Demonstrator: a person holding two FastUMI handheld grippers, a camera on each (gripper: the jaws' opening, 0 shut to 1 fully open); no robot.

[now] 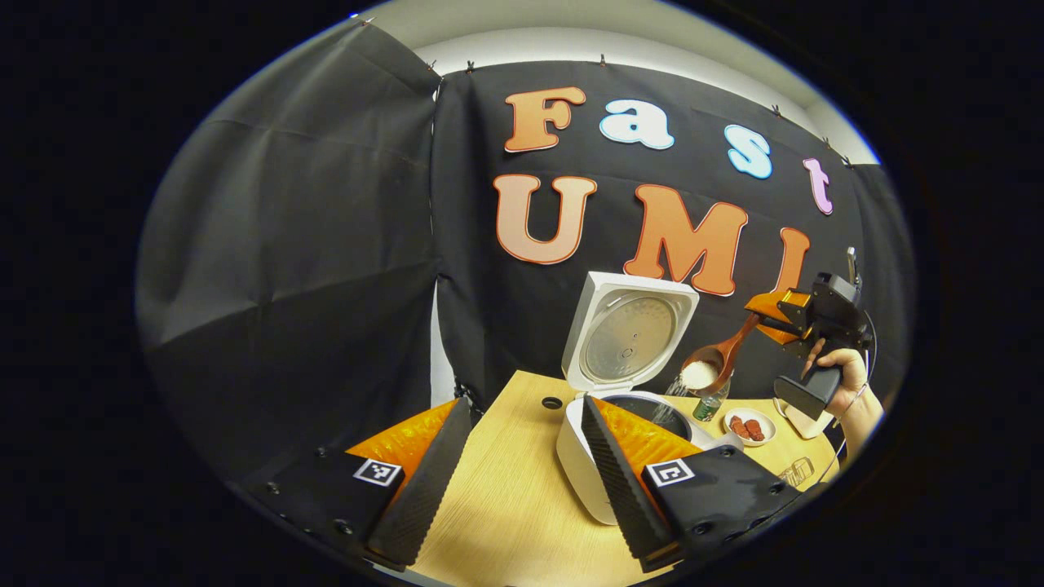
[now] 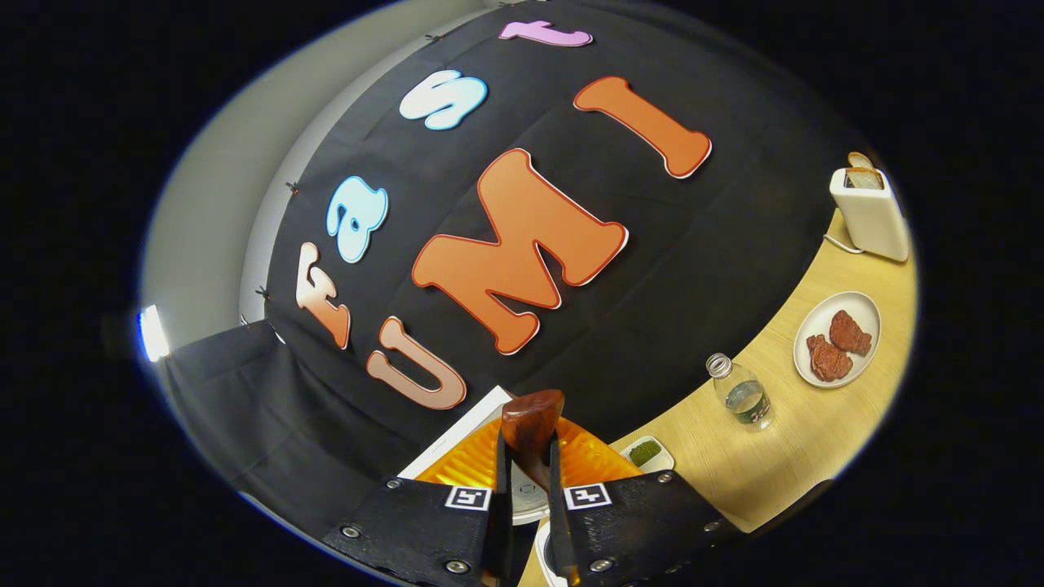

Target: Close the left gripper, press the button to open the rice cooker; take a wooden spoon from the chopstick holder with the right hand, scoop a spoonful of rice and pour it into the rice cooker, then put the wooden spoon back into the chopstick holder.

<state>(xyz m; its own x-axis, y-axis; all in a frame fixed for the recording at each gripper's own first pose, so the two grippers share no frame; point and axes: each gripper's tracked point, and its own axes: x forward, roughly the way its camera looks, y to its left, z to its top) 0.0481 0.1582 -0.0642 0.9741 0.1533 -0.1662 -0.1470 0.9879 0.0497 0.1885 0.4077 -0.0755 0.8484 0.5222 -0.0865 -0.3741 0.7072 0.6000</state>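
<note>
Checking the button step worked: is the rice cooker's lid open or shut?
Open. In the left gripper view the rice cooker has its lid swung upright, inner plate showing, and the pot mouth is exposed below it.

A round white plate (image 2: 838, 340) rests on the wooden table (image 2: 783, 456) and carries two reddish-brown pieces of food (image 2: 838, 346) lying side by side. A clear bottle (image 2: 740, 395) with a dark label stands upright near the plate, on the side away from the white toaster (image 2: 869, 214), which stands farther along the table edge with a slice of bread (image 2: 861, 174) protruding from its top slot. A small white dish (image 2: 647, 454) holding a green substance sits beyond the bottle from the plate, close to the black cloth wall (image 2: 685, 269).
</note>
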